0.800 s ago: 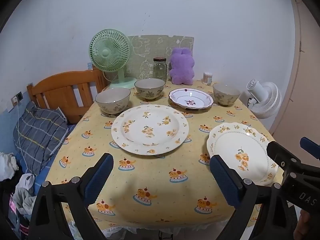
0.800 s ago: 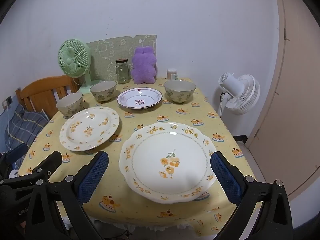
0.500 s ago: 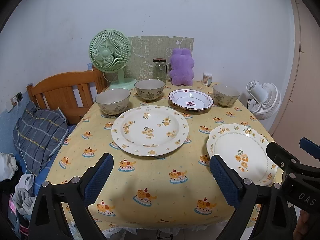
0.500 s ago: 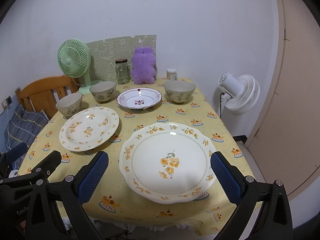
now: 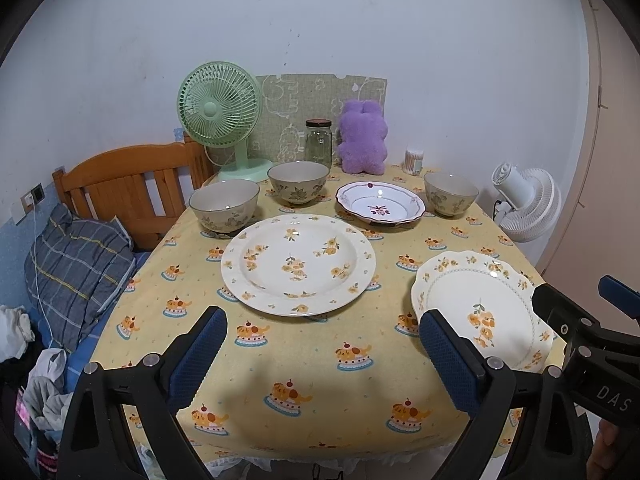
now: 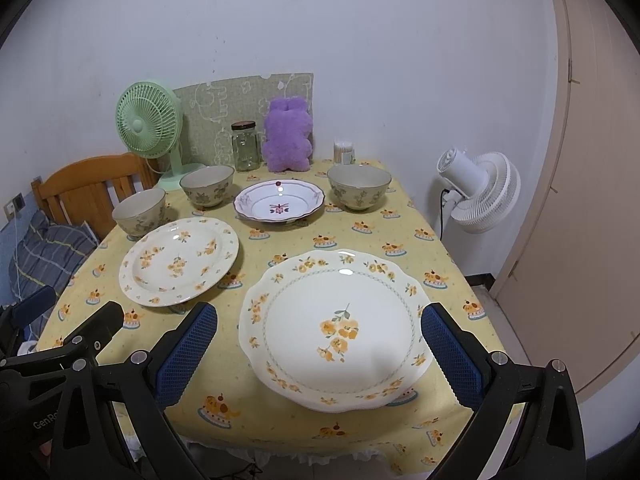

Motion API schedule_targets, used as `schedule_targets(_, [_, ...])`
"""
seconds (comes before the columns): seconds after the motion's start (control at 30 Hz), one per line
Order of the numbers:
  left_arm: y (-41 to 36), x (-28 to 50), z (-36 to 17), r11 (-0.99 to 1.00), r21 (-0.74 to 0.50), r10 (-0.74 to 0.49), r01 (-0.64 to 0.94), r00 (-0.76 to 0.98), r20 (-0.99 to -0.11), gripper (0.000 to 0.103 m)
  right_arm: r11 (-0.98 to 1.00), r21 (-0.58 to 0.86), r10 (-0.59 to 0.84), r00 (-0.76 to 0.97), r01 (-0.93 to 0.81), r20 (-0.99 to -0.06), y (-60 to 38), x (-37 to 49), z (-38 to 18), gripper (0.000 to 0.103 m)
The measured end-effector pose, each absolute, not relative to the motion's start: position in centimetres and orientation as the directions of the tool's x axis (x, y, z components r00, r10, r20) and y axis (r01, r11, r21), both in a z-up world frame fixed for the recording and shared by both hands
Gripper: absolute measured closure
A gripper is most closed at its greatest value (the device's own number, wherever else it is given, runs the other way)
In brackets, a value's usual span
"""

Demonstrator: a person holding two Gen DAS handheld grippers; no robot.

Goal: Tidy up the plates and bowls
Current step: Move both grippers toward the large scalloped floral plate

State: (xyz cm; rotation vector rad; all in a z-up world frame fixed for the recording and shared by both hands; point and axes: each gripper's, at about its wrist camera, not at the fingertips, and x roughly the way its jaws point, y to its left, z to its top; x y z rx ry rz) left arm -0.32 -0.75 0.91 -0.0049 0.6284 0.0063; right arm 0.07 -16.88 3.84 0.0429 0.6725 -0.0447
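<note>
Left to right across the bench (image 5: 312, 364), taking the round flowered plate (image 5: 298, 264) as landmark: behind and left of it a bowl (image 5: 225, 210), behind it a second bowl (image 5: 298, 181), then the purple-trimmed dish (image 5: 380, 207) and third bowl (image 5: 451, 198) to its right, the scalloped plate (image 6: 336, 330) near right by the bench edge. The left gripper (image 5: 320, 354) hangs wide open, empty; the right gripper (image 6: 318, 354) likewise, framing the scalloped plate. Risk: that plate sits close to the edge, so a clumsy nudge could tip it off. Readable: "DAS" and "GenRo" on the gripper bodies, both cut off.
</note>
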Motion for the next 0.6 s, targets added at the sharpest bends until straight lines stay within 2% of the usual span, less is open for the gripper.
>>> schedule_targets(0.6, [-0.2,1.2,0.7,0.999,-0.028,-0.03,0.016,0.787,-0.616,0.009,0.997,0.023,-0.042,0.778,0.073,-0.627,-16.9,0.5,3.7,0.0])
